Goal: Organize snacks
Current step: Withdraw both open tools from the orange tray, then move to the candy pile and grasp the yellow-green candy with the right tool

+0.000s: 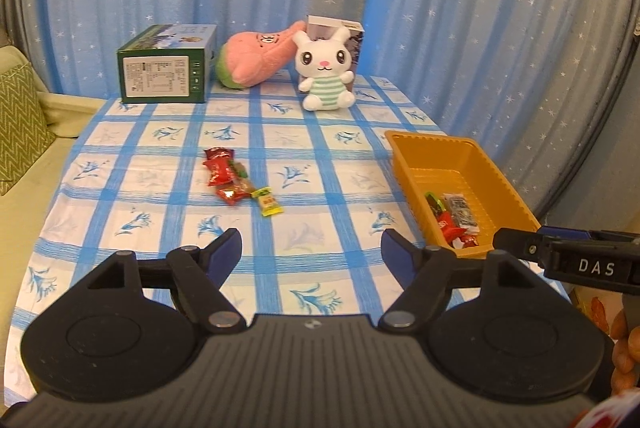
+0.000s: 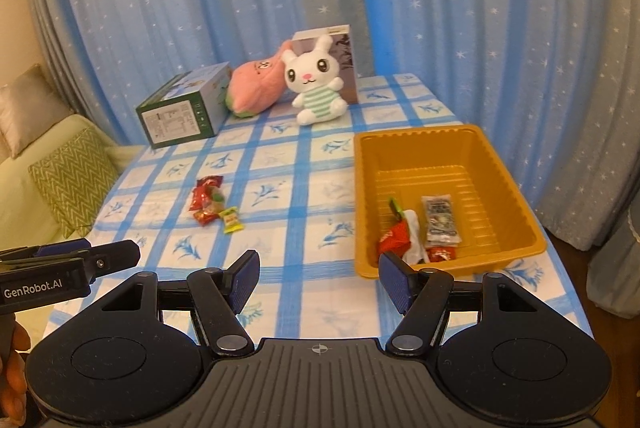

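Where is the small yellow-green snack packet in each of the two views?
Left wrist view: the yellow-green packet lies centre-left on the checked cloth, at the right end of the loose snack pile.
Right wrist view: the same packet lies left of centre, again at the pile's right end.
Shared landmark: the orange tray, to the packet's right in both.

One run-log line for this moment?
left hand-held gripper open, empty | right hand-held gripper open, empty | loose snacks on tablecloth | tray partly filled

Warm, dim light — fisheye-bowed edges
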The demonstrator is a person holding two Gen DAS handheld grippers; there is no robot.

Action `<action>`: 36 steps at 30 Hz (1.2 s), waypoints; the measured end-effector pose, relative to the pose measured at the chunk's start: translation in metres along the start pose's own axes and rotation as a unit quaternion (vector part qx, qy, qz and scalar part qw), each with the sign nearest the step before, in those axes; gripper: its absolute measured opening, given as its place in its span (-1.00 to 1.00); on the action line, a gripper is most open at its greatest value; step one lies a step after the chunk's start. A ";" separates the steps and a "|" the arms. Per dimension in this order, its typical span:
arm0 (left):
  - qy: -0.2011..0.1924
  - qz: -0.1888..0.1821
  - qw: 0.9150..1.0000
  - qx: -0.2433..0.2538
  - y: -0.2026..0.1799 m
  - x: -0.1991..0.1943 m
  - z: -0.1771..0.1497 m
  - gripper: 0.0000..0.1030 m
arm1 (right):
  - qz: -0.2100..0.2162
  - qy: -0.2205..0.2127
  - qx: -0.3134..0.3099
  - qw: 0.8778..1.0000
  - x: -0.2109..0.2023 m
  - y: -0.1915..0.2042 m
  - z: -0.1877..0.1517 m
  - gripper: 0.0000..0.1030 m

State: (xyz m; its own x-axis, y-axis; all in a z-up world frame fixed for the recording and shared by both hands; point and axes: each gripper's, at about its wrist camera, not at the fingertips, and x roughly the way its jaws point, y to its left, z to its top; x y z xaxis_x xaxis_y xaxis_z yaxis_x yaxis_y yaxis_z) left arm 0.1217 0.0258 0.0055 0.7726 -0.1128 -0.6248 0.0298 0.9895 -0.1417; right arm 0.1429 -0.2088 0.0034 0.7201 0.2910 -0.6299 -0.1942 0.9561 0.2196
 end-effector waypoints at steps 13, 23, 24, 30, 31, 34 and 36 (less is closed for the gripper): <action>0.000 0.022 1.000 -0.014 0.026 0.006 0.000 0.45 | 0.019 0.004 -0.009 1.000 0.019 0.014 0.001 0.28; 0.008 0.047 0.998 -0.026 0.058 0.030 0.007 0.45 | 0.046 0.009 -0.021 0.999 0.057 0.030 0.002 0.29; 0.010 0.049 0.998 -0.027 0.063 0.034 0.008 0.45 | 0.047 0.010 -0.022 0.999 0.062 0.032 0.001 0.29; 0.018 0.055 0.998 -0.021 0.083 0.060 0.012 0.45 | 0.057 0.020 -0.025 0.998 0.096 0.038 0.003 0.28; 0.021 0.056 0.998 -0.018 0.086 0.066 0.012 0.45 | 0.058 0.021 -0.027 0.998 0.102 0.040 0.004 0.28; 0.024 0.051 0.998 -0.011 0.093 0.082 0.016 0.45 | 0.066 0.026 -0.034 0.997 0.122 0.046 0.006 0.28; 0.026 0.047 0.999 -0.004 0.098 0.094 0.020 0.45 | 0.074 0.028 -0.045 0.996 0.134 0.050 0.006 0.28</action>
State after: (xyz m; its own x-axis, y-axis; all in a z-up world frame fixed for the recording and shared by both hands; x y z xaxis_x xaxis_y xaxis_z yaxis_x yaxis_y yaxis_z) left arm 0.2095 0.1142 -0.0517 0.7375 -0.0237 -0.6749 -0.0475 0.9951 -0.0868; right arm 0.2337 -0.1221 -0.0651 0.6418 0.4284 -0.6360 -0.3563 0.9010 0.2473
